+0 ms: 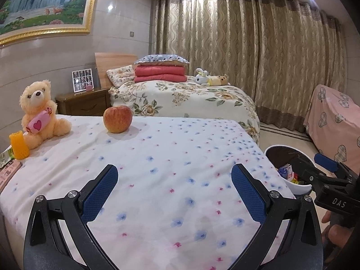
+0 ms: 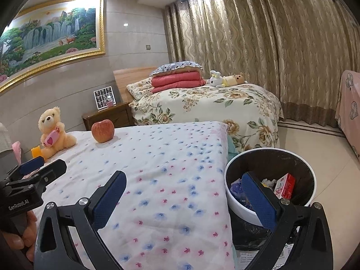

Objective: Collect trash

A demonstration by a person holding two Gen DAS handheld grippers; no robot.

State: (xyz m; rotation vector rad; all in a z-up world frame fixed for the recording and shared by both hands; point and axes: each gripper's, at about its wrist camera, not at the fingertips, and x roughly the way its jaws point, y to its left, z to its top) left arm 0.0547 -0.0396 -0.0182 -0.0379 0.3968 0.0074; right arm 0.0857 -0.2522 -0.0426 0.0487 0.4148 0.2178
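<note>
At the far left edge of the bed (image 1: 157, 168), beside the teddy bear (image 1: 39, 110), lie the likeliest bits of trash: an orange foam fruit net (image 1: 19, 145) standing upright, a green-printed wrapper (image 1: 5, 155) just beside it, and a pink flat packet (image 1: 7, 174) partly cut off by the picture. The net looks very light, soft and springy, so it should squash under a pinch; taking it across its middle seems safest. The wrapper probably is thin and slippery, best caught at a raised edge. Farther right sits 1 apple (image 1: 117, 119), whole and firm, which I judge is not trash. The left gripper (image 1: 174, 193) hovers over the bedspread with its fingers (image 1: 100, 193) spread wide and nothing between them. The right gripper (image 2: 184, 204) also has its fingers wide and empty, 1 finger over the trash bin (image 2: 238, 207) on the floor beside the bed, already holding a red carton (image 2: 285, 185) and other scraps.
</note>
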